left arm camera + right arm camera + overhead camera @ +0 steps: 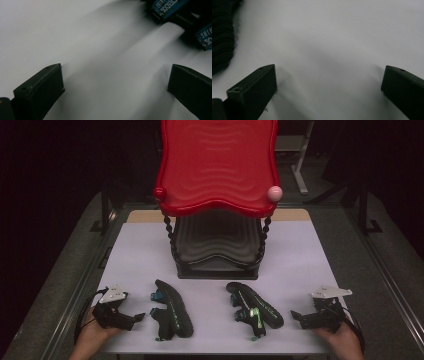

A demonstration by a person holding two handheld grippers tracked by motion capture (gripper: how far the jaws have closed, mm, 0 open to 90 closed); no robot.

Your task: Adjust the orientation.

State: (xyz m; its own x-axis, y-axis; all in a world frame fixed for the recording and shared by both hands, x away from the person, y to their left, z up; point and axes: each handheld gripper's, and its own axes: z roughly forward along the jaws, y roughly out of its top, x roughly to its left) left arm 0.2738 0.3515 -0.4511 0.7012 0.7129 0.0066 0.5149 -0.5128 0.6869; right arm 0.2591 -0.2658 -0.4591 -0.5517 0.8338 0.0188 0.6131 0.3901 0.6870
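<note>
Two black shoes lie on their sides on the white surface [300, 250], in front of a two-tier rack. Left shoe [173, 308]: sole turned up, blue labels at its near-left edge; in the left gripper view these labels appear at upper right [167, 7]. Right shoe [256, 307]: green accents on its upper, well apart from the left shoe; in the right gripper view its ribbed black sole [222, 37] sits at the upper left edge.

Rack [217, 245]: black wavy lower tray near the surface, red wavy upper tray [217, 165] carried on beaded black posts; a red knob [159, 193] and a pink knob [274, 193] cap its front corners.

Left claw [141, 317]: held in the left hand [92, 335] at the near-left edge, just beside the left shoe, tips pointing toward it; its jaws stand wide apart with nothing between them. Right claw [295, 316]: held in the right hand [345, 340] at the near-right edge, near the right shoe; jaws likewise spread wide over bare surface, gripping nothing
</note>
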